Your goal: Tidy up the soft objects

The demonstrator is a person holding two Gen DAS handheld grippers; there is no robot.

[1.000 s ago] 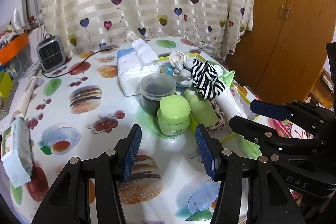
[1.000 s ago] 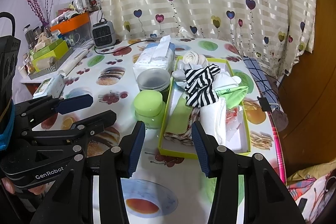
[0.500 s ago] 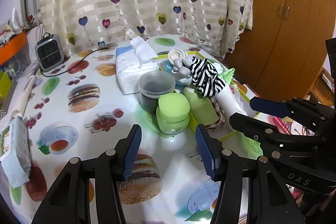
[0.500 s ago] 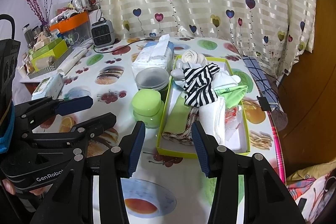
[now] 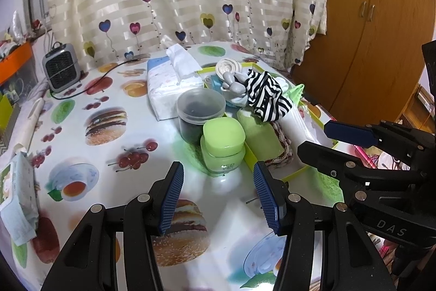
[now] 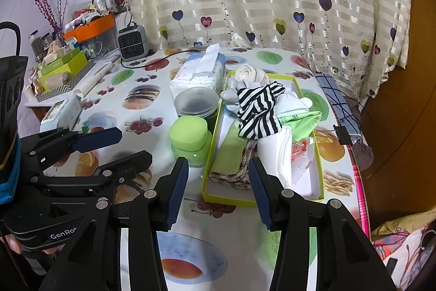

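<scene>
Left gripper: mine, jaws well apart, holding nothing, poised above the bench.
Right gripper: also parted and empty, aimed at the near end of the box.
Soft things: striped cloth heaped on rolled socks, green cloth and white folded cloth, all inside the yellow-green box.
Risk: the green jar stands just beside the box wall; a sideways reach could tip it.
Risk: pulling the striped cloth may drag its neighbours out.
</scene>
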